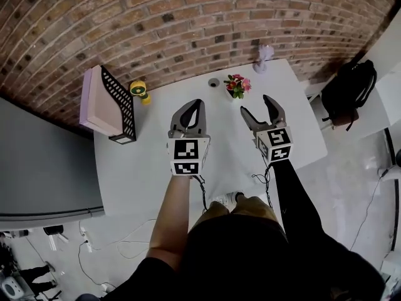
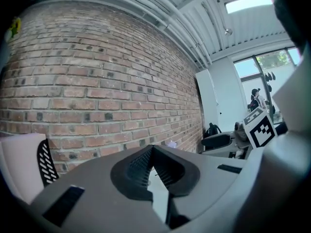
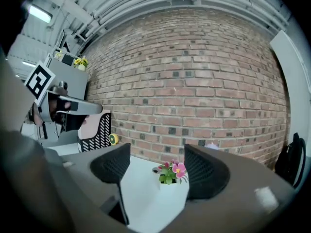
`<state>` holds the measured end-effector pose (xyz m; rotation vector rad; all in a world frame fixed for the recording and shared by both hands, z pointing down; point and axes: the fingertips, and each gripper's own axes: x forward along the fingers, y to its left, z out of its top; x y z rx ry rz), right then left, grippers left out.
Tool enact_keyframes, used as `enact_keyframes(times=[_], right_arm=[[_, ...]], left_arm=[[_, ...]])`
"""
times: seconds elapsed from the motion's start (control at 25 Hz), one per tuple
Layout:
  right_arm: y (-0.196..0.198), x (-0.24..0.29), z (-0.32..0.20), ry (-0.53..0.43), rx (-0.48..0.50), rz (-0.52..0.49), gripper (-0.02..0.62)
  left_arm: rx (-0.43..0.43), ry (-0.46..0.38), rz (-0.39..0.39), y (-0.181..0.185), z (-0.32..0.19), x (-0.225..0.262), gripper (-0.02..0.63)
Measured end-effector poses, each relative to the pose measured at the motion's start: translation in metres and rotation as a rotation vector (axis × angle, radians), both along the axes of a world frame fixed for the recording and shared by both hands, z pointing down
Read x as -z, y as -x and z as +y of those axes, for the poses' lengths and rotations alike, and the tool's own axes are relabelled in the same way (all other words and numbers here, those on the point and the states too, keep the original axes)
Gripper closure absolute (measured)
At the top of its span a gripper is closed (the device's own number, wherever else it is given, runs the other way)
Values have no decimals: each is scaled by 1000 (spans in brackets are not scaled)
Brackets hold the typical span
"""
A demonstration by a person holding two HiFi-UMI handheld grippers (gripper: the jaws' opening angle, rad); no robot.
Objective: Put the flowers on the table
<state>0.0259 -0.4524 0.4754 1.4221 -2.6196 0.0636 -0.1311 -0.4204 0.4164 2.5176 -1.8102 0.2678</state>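
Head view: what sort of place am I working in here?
Probably an office or studio workspace, indoors: a white table set against a bare brick wall, a black mesh file holder on it, and a backpack off to the side.

bare table (image 1: 145, 162) before flowers (image 1: 237, 85), black rack (image 1: 119, 105) at left edge, brick wall (image 1: 188, 24) behind

Pink-and-red flowers (image 1: 237, 85) in a white pot stand upright on the white table (image 1: 156, 162).
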Motion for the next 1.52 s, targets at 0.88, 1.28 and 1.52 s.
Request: enact_keyframes(times=[0.88,1.28,1.52], right_arm=[[40,74,66,-141,61,-22,268],[27,82,68,-137,35,-60,595],[25,81,71,-159,32,-7,595]], left_arm=[[-7,-67,6,20,54,44,600],[-4,-71,-4,21,56,45,600],[-5,-71,-1,19,57,44,600]])
